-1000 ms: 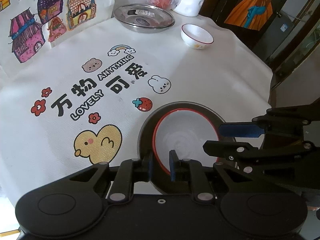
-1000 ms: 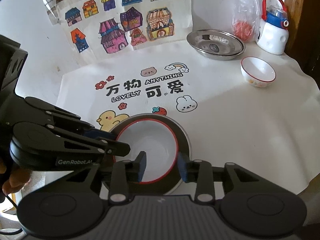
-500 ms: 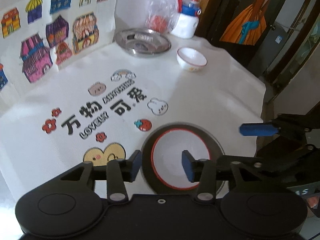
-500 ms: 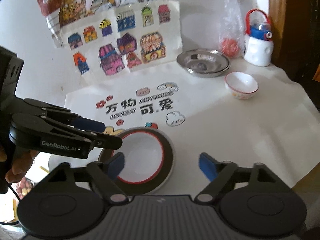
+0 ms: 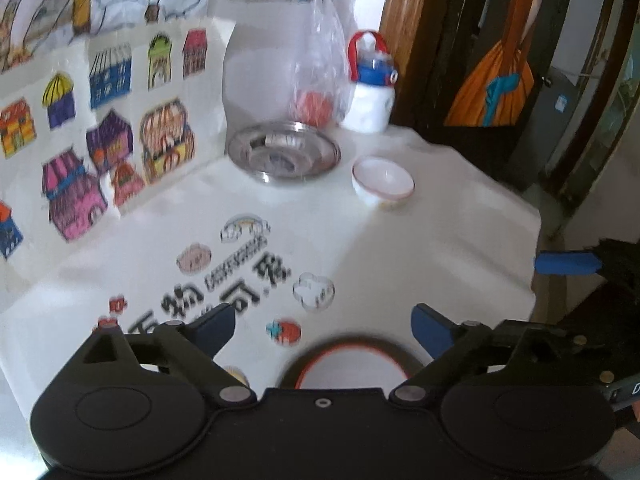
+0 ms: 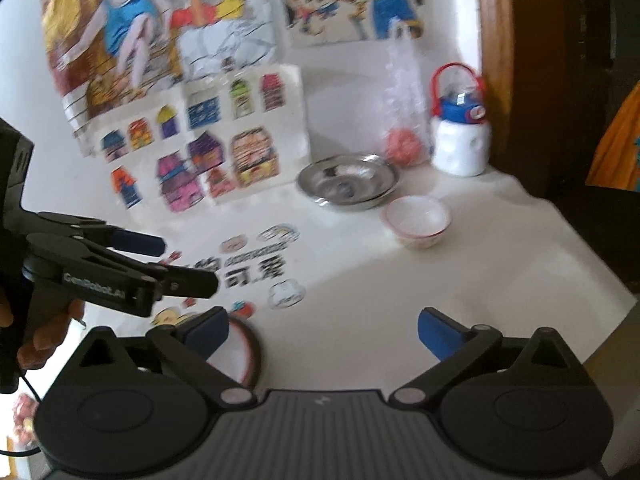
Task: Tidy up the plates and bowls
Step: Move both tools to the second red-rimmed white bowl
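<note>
A white red-rimmed bowl sits inside a steel plate at the table's near edge, partly hidden under my left gripper, which is open, empty and raised above it. In the right wrist view the same bowl shows beside my right gripper, also open and empty. A second steel plate and a small white red-rimmed bowl stand at the far side.
A white-and-blue water bottle and a plastic bag stand behind the far plate. Coloured drawings cover the wall. The table's right edge drops off beside a dark doorway.
Both grippers let go of the stacked bowl and plate, opened wide and pulled up and back. The stack now lies at the bottom of both views.
</note>
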Available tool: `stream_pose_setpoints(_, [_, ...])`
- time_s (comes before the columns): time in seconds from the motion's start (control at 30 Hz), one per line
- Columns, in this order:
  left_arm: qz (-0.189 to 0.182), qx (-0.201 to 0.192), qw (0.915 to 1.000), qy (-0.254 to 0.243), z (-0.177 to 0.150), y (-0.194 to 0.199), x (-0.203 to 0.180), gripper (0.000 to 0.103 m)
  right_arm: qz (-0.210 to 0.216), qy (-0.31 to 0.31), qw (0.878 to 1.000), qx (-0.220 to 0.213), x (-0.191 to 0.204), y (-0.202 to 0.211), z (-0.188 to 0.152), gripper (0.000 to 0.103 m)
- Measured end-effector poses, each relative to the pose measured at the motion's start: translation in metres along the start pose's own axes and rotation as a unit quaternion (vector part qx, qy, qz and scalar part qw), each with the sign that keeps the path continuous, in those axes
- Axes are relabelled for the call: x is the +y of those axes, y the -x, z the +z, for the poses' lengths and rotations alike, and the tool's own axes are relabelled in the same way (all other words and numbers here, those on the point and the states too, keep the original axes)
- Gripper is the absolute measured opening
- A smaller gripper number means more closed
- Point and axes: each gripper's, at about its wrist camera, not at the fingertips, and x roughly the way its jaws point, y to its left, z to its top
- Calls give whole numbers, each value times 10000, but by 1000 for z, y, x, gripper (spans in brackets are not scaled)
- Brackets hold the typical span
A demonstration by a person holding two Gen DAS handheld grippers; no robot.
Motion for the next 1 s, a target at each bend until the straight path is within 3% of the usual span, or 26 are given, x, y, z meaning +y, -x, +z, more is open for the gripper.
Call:
stream_pose_setpoints(0.1, [46,-77,10000,-22,15,-11,-4,102,-207,-207,9994,-156,-22,-7,8,103])
stream_pose_setpoints(0.4, [250,-40,9993,280,65,-77,-7,102,-656,-878,9933,-373,-94,-57,28,103])
stream_pose_setpoints(0.73, [265,122,9972,687,101,-162,-6,102,-436,-1642,9852,-230,-157,-127,41,103])
stream_pose_setpoints(1.0, [162,333,9938,1047,111,-208,-7,101,-336,-1702,9848,-107,-172,-169,47,102])
